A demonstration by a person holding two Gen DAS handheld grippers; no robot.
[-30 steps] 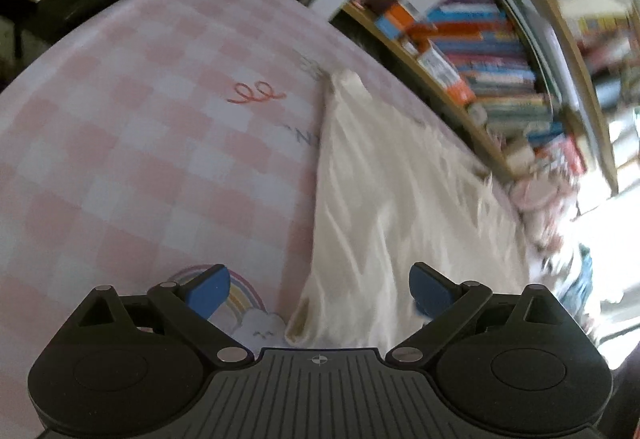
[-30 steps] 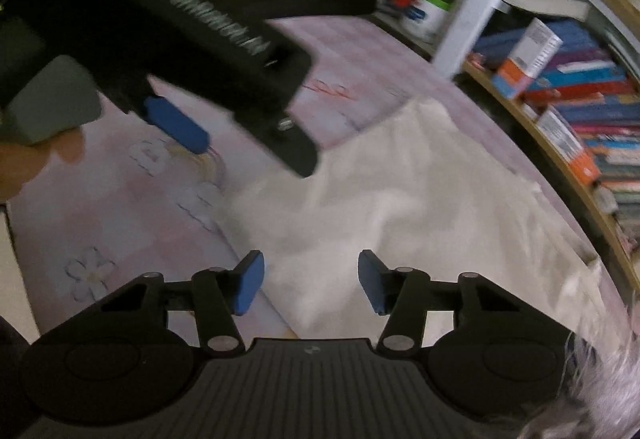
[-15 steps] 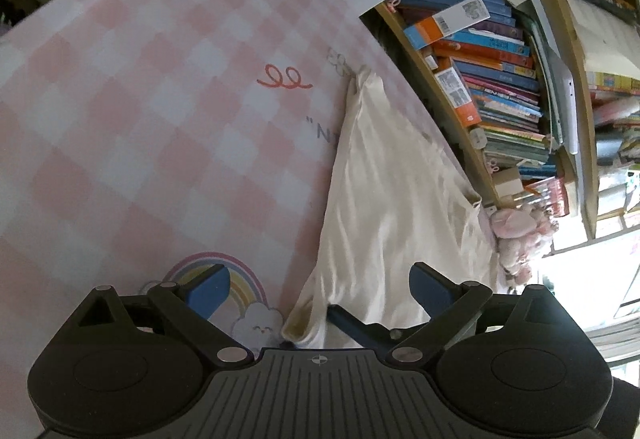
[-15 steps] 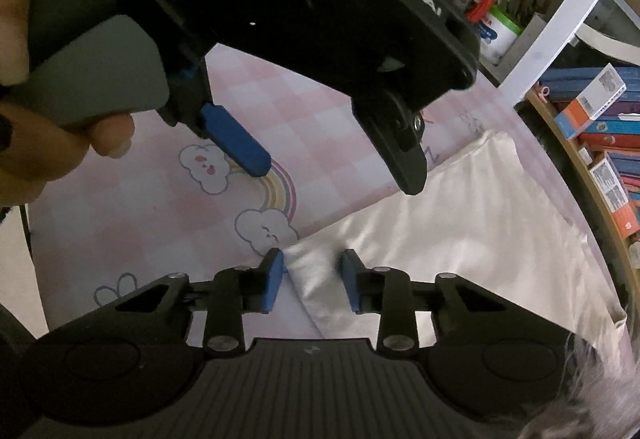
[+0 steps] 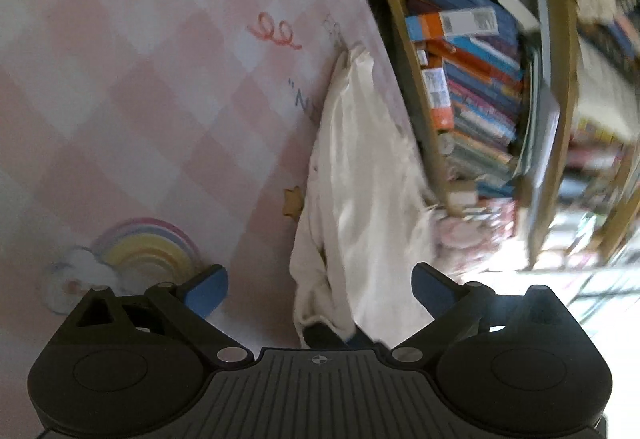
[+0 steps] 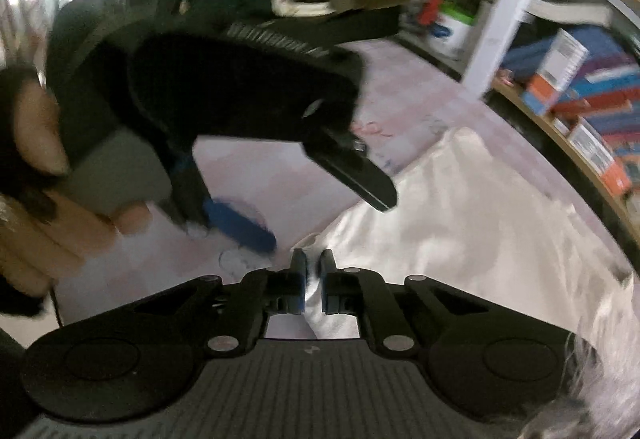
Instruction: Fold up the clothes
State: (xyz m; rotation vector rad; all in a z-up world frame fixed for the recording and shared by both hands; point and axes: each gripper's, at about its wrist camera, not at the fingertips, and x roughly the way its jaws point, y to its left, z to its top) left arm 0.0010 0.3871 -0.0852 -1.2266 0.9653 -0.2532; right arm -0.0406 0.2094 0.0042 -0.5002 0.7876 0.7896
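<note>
Blurred letters "N" show mid-frame on the pink sheet (image 5: 140, 99). Right hand-held gripper (image 6: 313, 271), bottom centre, has just clamped the cream garment (image 6: 460, 223) corner; left hand-held gripper (image 5: 320, 289) gapes over it.

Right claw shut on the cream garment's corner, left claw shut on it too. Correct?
Half right. The right claw has just closed on the garment corner, but the left claw is open, pads clear of the cloth, as the left wrist view shows.

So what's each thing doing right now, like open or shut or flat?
Right gripper: jaws just closed, pinching the cloth's corner.
Left gripper: open, holding nothing.
Cream cloth: lying wrinkled on the pink checked sheet, not folded yet.
</note>
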